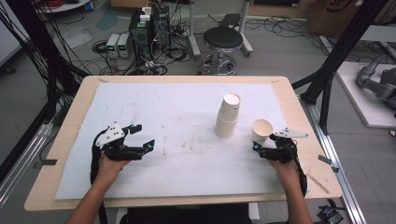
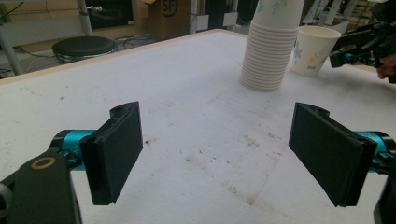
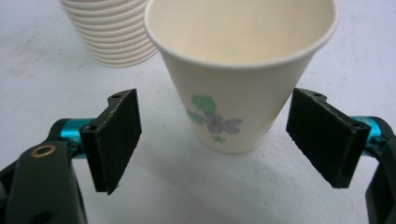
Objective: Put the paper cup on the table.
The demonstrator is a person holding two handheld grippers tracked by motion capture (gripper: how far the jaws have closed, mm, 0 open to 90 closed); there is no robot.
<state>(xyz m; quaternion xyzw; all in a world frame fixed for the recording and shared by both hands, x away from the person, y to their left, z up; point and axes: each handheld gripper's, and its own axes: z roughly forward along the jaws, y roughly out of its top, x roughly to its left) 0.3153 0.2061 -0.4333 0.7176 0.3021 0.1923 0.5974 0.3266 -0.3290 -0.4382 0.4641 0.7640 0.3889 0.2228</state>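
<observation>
A single paper cup (image 1: 261, 130) with a flower print stands upright on the white mat (image 1: 177, 112), right of a tall stack of paper cups (image 1: 228, 115). My right gripper (image 1: 263, 145) sits just in front of the single cup. In the right gripper view the cup (image 3: 238, 79) stands a little beyond the gripper (image 3: 231, 140), whose jaws are wide apart and touch nothing. At the mat's left my left gripper (image 1: 142, 136) is open and empty. Its own view looks past the left gripper (image 2: 229, 154) to the stack (image 2: 271, 46) and the single cup (image 2: 312, 49).
The mat covers a wooden table (image 1: 70, 116). Beyond the far edge are a black stool (image 1: 223, 39), power boxes and cables (image 1: 140, 35) on the floor. Black frame posts (image 1: 336, 56) stand at the right. The other gripper (image 2: 369, 44) shows far right in the left gripper view.
</observation>
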